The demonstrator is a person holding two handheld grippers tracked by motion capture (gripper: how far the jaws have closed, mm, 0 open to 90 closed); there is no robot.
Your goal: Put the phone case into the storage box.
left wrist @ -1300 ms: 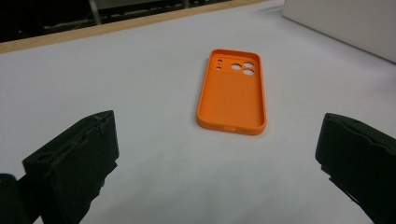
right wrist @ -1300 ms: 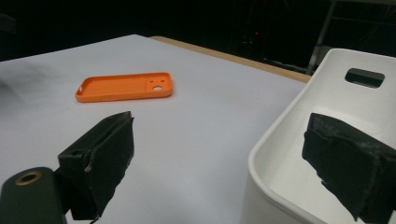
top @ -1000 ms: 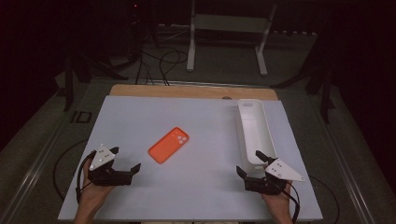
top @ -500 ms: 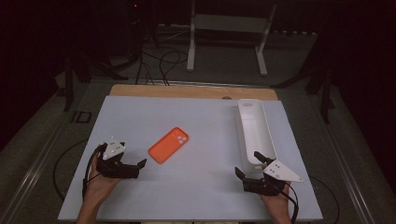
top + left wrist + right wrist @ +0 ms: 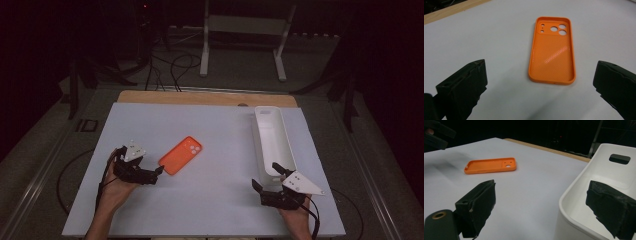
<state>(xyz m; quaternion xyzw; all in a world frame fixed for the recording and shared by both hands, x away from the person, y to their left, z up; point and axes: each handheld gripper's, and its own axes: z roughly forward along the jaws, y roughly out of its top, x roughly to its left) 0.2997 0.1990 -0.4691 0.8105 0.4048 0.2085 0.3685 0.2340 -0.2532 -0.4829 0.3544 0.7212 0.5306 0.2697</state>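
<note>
The left gripper (image 5: 150,173) has its jaws spread wide apart with nothing between them; in the left gripper view the orange phone case (image 5: 552,50) lies just ahead of the gap, flat on the desk (image 5: 486,32), hollow side up, camera cut-outs at its far end. In the high view the left gripper's tips sit just beside the case's near end, not clearly touching it, and the left hand (image 5: 117,186) grips the tool from below-left.

The right gripper (image 5: 269,179) also has its jaws well apart and empty. In the right gripper view one jaw stands over the bare desk and the other over the near end of the white tray (image 5: 584,187), whose rim crosses between them; a slot handle is cut in the tray's far wall. The right hand (image 5: 295,212) holds it at the desk's near right edge.

The case (image 5: 180,155) rests left of centre on the pale sheet covering the desk (image 5: 220,130), well apart from the long tray (image 5: 287,145) along the right side. A wooden edge (image 5: 200,97) shows at the far side, with cables (image 5: 175,65) and a metal stand (image 5: 242,35) on the dark floor beyond
</note>
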